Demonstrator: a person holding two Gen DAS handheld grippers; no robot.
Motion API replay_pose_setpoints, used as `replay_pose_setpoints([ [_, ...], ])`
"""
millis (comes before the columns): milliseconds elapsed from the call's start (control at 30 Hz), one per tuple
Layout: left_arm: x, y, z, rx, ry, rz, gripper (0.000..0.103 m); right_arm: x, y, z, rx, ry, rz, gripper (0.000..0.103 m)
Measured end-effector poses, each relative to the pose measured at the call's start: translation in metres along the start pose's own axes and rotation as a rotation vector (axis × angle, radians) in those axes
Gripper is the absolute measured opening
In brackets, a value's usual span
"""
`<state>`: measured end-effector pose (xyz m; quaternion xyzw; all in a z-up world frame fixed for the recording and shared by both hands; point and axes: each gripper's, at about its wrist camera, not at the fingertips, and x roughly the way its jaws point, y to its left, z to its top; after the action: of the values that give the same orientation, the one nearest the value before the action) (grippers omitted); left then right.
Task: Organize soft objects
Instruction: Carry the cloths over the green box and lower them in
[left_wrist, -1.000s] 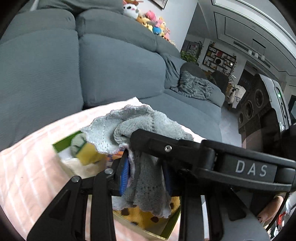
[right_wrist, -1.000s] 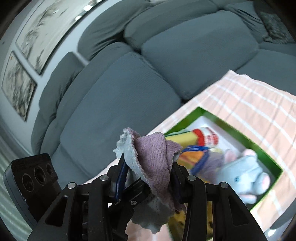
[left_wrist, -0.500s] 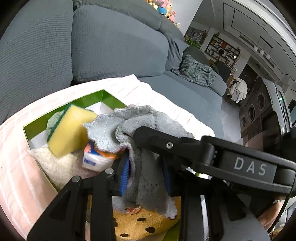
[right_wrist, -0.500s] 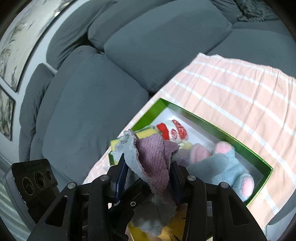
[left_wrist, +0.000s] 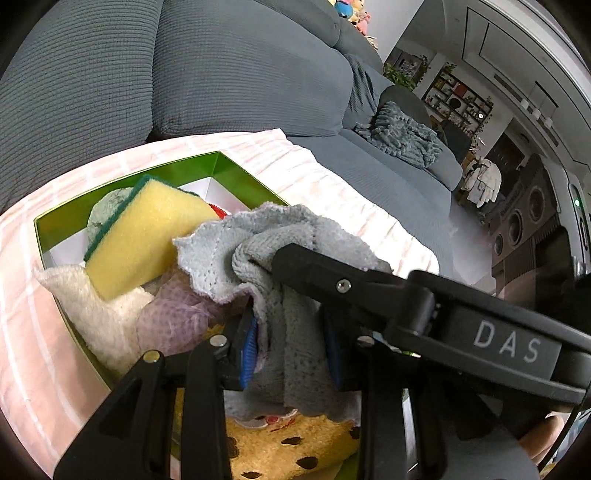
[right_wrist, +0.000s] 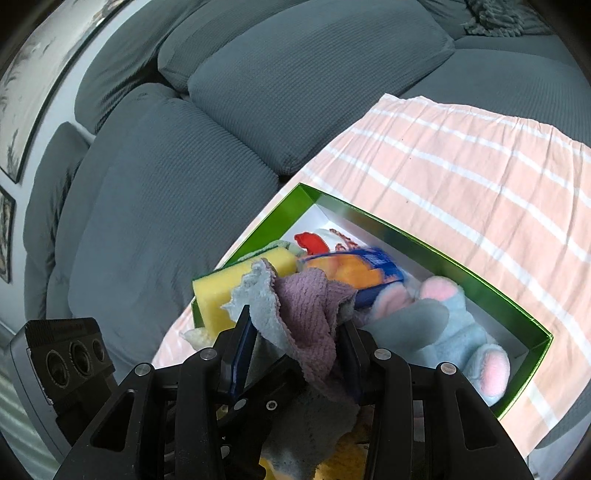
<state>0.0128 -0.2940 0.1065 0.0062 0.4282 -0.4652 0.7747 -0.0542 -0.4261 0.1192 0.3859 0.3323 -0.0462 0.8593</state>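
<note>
A grey-blue and purple cloth (left_wrist: 295, 236) hangs bunched between the blue pads of my left gripper (left_wrist: 291, 332), which is shut on it. In the right wrist view the same cloth (right_wrist: 306, 306) is also pinched by my right gripper (right_wrist: 295, 332). The right gripper's black frame (left_wrist: 480, 332) crosses the left wrist view from the right. Both grippers hover just over a green box (right_wrist: 443, 254) with a white inside. The box holds a yellow sponge (left_wrist: 144, 236), a white fluffy cloth (left_wrist: 92, 306), a purple waffle cloth (left_wrist: 166, 321), a blue plush elephant (right_wrist: 436, 328), an orange and blue packet (right_wrist: 354, 269) and a yellow spotted toy (left_wrist: 288, 446).
The box stands on a pink and white striped cover (right_wrist: 461, 166). A grey sofa (right_wrist: 184, 147) wraps around behind it, with a knitted throw (left_wrist: 399, 136) on the seat. A grey camera unit (right_wrist: 62, 354) shows at the lower left of the right wrist view.
Both grippers have come down toward the box with the cloth still pinched. The box and its sponge now fill more of each view.
</note>
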Motion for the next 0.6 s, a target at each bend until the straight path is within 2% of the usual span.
replay_pose_setpoints([
  [167,0.001,0.003,-0.003,-0.023,0.001,-0.002,0.028,0.001,0.001,-0.001,-0.005,-0.006,-0.016,0.045],
  [467,-0.008,-0.003,-0.003,-0.006,0.000,0.028,0.031,-0.006,0.003,-0.001,-0.005,-0.014,-0.010,0.045],
  [600,-0.021,-0.010,-0.002,0.013,-0.002,0.052,0.035,-0.016,0.005,-0.003,-0.011,-0.026,-0.002,0.050],
])
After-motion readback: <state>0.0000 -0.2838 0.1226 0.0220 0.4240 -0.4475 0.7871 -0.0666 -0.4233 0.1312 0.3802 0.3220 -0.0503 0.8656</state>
